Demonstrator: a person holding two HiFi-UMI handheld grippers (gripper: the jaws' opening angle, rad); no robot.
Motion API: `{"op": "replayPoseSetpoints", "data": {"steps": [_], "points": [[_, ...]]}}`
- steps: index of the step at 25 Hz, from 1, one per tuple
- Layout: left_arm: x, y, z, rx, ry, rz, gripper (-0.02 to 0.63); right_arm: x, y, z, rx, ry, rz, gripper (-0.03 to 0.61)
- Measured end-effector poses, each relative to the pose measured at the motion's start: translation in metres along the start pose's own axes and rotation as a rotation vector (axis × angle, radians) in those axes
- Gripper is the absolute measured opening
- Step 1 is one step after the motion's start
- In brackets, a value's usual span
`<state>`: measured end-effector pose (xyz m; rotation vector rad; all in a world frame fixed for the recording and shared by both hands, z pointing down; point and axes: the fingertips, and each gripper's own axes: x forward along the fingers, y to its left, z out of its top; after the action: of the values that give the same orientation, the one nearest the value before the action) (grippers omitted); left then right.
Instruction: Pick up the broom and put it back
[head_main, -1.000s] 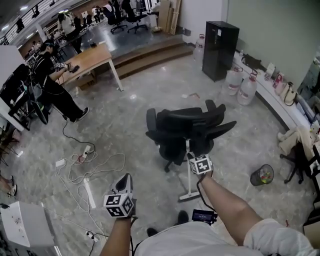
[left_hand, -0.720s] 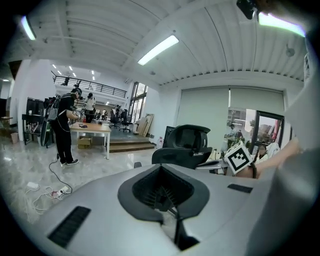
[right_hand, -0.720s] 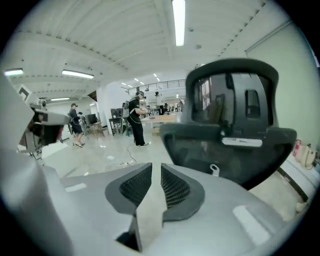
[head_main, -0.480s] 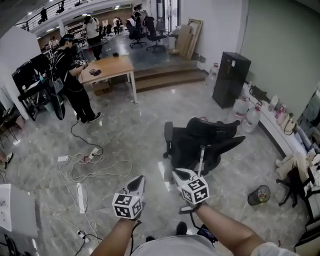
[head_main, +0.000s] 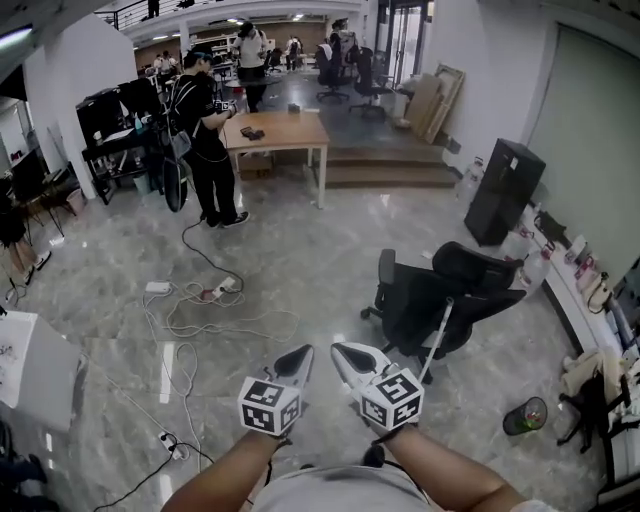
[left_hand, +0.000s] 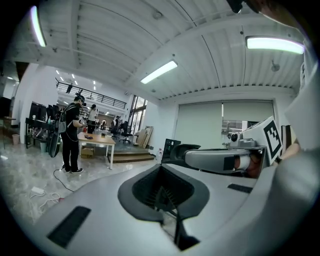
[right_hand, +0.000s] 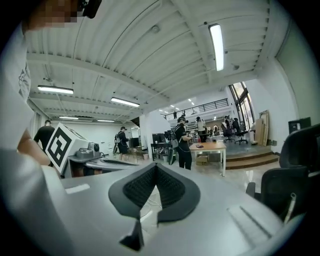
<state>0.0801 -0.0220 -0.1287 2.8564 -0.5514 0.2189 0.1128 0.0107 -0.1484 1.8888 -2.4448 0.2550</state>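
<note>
The broom (head_main: 437, 342) shows as a thin white handle that leans against the black office chair (head_main: 440, 295), right of centre in the head view. Its head is hidden behind my right gripper. In the right gripper view the broom handle (right_hand: 290, 207) stands at the far right, next to the chair (right_hand: 295, 170). Both grippers are held up side by side near my body, well short of the broom. My left gripper (head_main: 296, 356) (left_hand: 162, 192) is shut and empty. My right gripper (head_main: 345, 353) (right_hand: 155, 192) is also shut with nothing between its pads.
Cables and power strips (head_main: 200, 310) lie on the glossy floor at the left. A person (head_main: 210, 150) stands by a wooden table (head_main: 275, 130) at the back. A black cabinet (head_main: 505, 190) and a small bin (head_main: 525, 415) are on the right.
My right gripper has left the broom handle by the chair, risen and drawn back beside the left one, its jaws now shut. The left gripper rose too. The view tilted up.
</note>
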Motion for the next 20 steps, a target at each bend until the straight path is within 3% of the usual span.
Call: {"op": "replayPoseSetpoints", "data": {"steps": [9,20], "points": [[-0.034,0.026,0.014,-0.021,-0.04,0.013,0.005,0.032,0.04,0.02,-0.033,0.004,0.029,0.002],[-0.03,0.026,0.026,-0.062,-0.077,-0.029,0.005,0.038,0.043,0.025,-0.039,0.015,0.022,0.002]]}}
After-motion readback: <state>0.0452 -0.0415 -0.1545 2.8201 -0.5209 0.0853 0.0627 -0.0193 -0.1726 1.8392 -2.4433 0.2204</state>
